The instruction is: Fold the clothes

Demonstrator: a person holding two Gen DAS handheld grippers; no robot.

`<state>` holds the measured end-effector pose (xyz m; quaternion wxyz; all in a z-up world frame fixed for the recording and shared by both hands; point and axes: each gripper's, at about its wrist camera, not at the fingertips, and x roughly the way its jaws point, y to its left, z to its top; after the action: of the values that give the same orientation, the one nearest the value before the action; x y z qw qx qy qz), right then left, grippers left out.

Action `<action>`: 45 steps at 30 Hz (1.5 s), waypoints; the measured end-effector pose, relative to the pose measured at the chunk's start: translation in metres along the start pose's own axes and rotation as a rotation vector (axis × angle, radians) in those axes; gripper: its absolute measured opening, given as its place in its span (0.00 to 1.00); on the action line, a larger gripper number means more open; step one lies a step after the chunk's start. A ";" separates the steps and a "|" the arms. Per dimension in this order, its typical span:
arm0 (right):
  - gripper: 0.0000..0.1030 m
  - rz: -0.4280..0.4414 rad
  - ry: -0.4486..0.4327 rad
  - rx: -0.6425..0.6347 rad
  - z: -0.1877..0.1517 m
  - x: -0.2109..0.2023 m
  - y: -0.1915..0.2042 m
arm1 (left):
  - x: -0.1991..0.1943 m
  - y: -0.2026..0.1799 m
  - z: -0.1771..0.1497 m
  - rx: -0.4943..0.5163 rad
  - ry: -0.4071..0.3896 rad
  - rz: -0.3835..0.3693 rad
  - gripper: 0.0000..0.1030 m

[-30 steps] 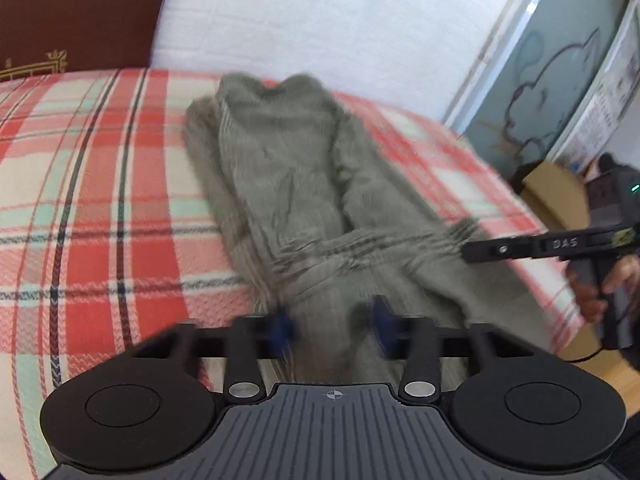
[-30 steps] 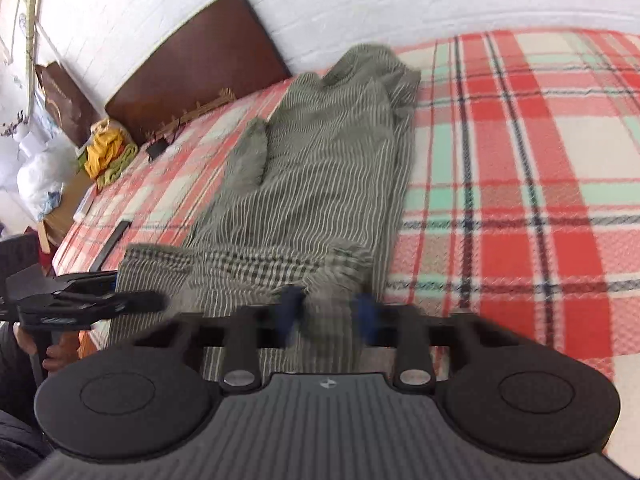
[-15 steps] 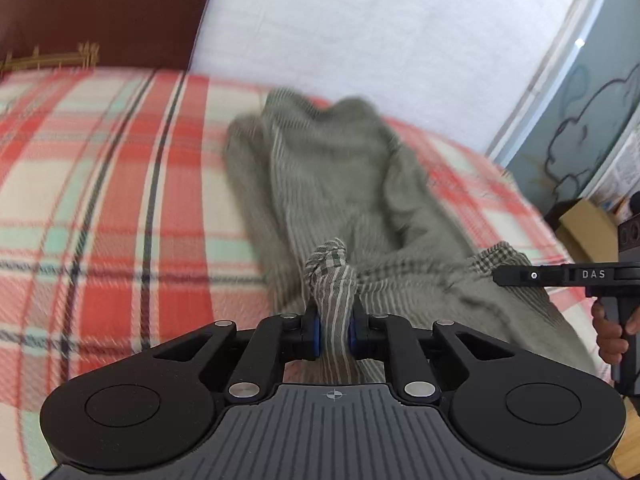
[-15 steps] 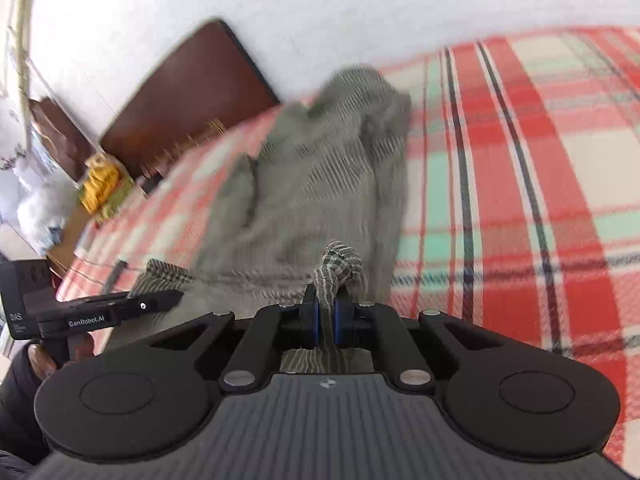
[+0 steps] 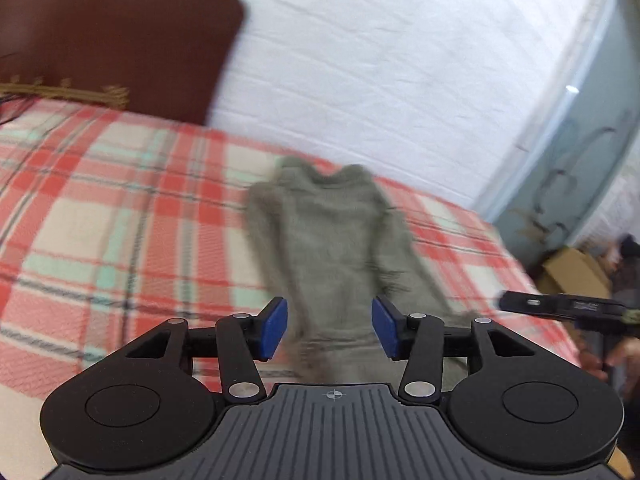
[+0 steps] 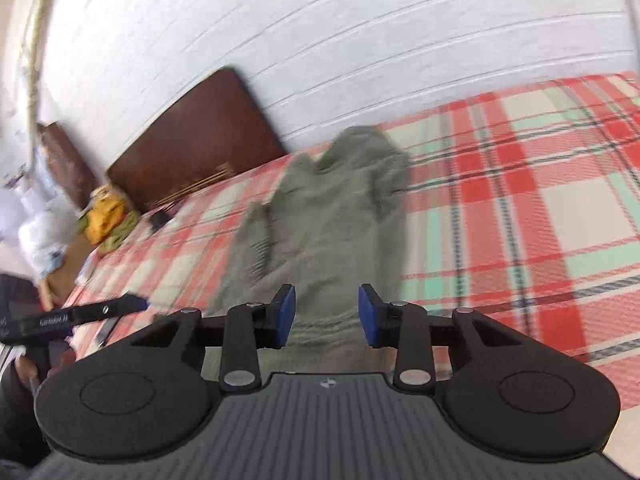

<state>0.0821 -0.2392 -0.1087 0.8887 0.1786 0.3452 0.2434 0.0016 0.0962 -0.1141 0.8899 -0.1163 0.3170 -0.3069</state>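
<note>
The grey garment (image 5: 332, 248) lies lengthwise mid-frame on the plaid bed (image 5: 100, 216) (blurred). Left tool (image 5: 329, 330) and right tool (image 6: 327, 316) both gape, gripping nothing, poised over its near edge.

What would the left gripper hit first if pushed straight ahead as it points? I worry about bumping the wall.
Most likely the grey garment on the bed, which lies directly between the open left gripper fingers; the wall sits well beyond it. Blur makes depth uncertain.
</note>
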 end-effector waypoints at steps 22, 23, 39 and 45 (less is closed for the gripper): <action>0.51 -0.036 0.038 -0.019 0.062 0.047 -0.002 | 0.075 0.014 0.046 0.119 -0.003 0.145 0.72; 0.53 -0.046 0.035 0.000 0.073 0.054 -0.009 | 0.086 0.027 0.055 0.081 0.006 0.180 0.72; 0.56 -0.064 0.128 0.096 0.140 0.176 -0.085 | 0.216 0.100 0.114 0.011 0.162 0.164 0.72; 0.48 -0.044 0.141 0.088 0.145 0.192 -0.088 | 0.235 0.094 0.113 0.112 0.149 0.180 0.72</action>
<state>0.3346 -0.2265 -0.1511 0.8585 0.1924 0.4211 0.2203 0.2614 0.0257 -0.1810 0.8929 -0.0143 0.3739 -0.2506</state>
